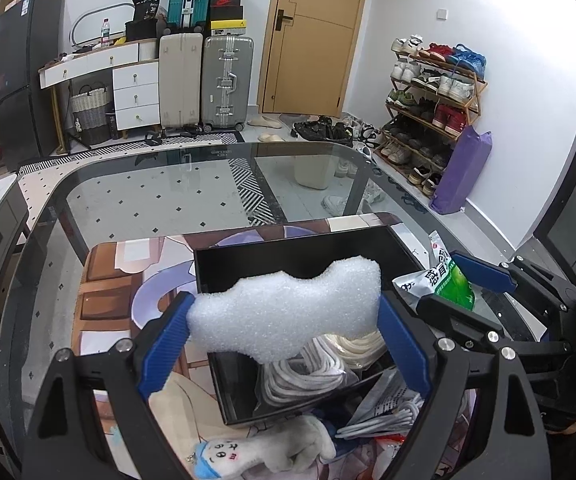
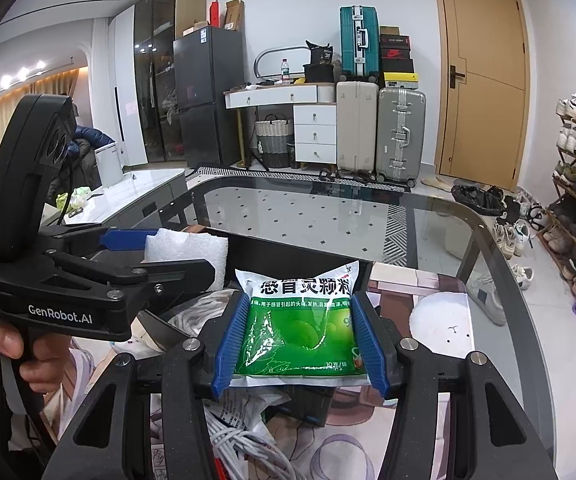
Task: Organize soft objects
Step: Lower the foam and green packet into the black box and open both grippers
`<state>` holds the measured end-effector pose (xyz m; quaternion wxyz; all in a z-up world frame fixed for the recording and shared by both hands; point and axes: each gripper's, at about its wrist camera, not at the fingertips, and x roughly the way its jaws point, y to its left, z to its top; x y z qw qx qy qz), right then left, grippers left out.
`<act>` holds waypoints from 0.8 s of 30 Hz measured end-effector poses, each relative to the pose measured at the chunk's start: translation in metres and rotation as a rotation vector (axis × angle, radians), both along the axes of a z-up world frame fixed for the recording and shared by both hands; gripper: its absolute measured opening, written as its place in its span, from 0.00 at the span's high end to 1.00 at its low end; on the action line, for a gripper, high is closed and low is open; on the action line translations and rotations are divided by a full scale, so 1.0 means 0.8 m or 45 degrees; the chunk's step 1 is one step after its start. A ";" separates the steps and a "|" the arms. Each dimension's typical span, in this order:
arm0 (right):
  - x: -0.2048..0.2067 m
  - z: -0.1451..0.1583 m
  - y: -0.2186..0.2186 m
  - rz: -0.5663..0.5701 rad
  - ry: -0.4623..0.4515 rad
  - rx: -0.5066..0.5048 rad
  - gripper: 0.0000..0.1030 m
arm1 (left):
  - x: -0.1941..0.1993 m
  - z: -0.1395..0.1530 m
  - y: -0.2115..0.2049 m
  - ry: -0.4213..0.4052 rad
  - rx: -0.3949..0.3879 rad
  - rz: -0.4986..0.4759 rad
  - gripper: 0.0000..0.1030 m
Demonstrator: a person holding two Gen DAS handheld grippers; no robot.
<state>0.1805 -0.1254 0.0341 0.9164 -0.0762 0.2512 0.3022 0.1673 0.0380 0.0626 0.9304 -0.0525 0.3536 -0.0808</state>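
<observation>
My left gripper (image 1: 284, 316) is shut on a white foam piece (image 1: 288, 308) and holds it above the black tray (image 1: 288, 248). The tray holds coiled white cords (image 1: 307, 372). My right gripper (image 2: 299, 340) is shut on a green and white medicine packet (image 2: 303, 320) and holds it up just right of the tray. The packet (image 1: 443, 284) and the right gripper (image 1: 463, 284) show at the right of the left wrist view. The left gripper (image 2: 148, 254) and the foam (image 2: 192, 252) show at the left of the right wrist view.
A plush toy (image 1: 264, 452) lies on the printed mat (image 1: 128, 280) in front of the tray, beside a bagged white cable (image 2: 248, 444). A white round soft thing (image 2: 443, 320) lies on the mat at right. All rest on a glass table (image 2: 327, 208).
</observation>
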 end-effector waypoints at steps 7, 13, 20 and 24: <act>0.009 -0.005 0.009 0.012 0.007 -0.028 0.48 | 0.008 -0.001 0.000 0.001 0.006 -0.001 0.13; 0.011 -0.006 0.018 0.023 -0.002 -0.061 0.48 | 0.013 -0.003 -0.001 0.005 0.004 -0.013 0.13; 0.014 -0.013 0.032 0.040 0.002 -0.092 0.48 | 0.018 -0.004 -0.002 0.010 -0.004 -0.014 0.13; 0.013 -0.017 0.034 0.025 -0.006 -0.114 0.45 | 0.019 -0.005 -0.003 0.015 -0.003 -0.011 0.13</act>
